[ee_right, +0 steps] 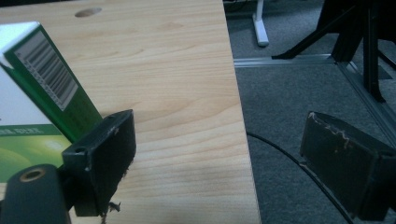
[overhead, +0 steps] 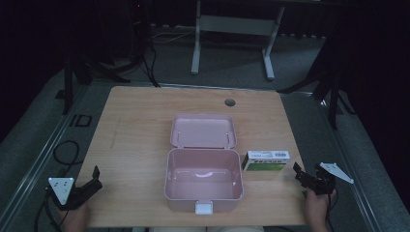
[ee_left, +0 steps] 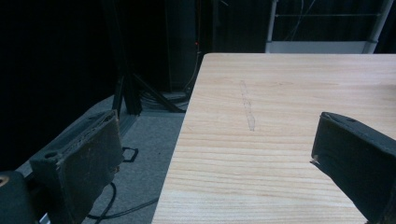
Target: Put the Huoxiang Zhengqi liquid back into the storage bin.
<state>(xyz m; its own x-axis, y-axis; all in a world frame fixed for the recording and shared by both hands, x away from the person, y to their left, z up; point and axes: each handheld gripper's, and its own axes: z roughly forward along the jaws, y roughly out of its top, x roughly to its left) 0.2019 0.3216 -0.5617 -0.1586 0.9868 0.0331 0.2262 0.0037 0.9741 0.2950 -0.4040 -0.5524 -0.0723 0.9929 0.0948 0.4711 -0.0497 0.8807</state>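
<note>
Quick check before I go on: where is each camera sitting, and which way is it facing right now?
High view: above the near side, looking forward and down on the table, open pink case and green-white box; both hands, left tongs, right tongs.
Left gripper view: rides the left tongs, facing the table's far left corner; jaws apart.
Right gripper view: rides the right tongs, facing the table's right edge, box beside it; jaws apart.
Shared: box, high and right gripper views.
</note>
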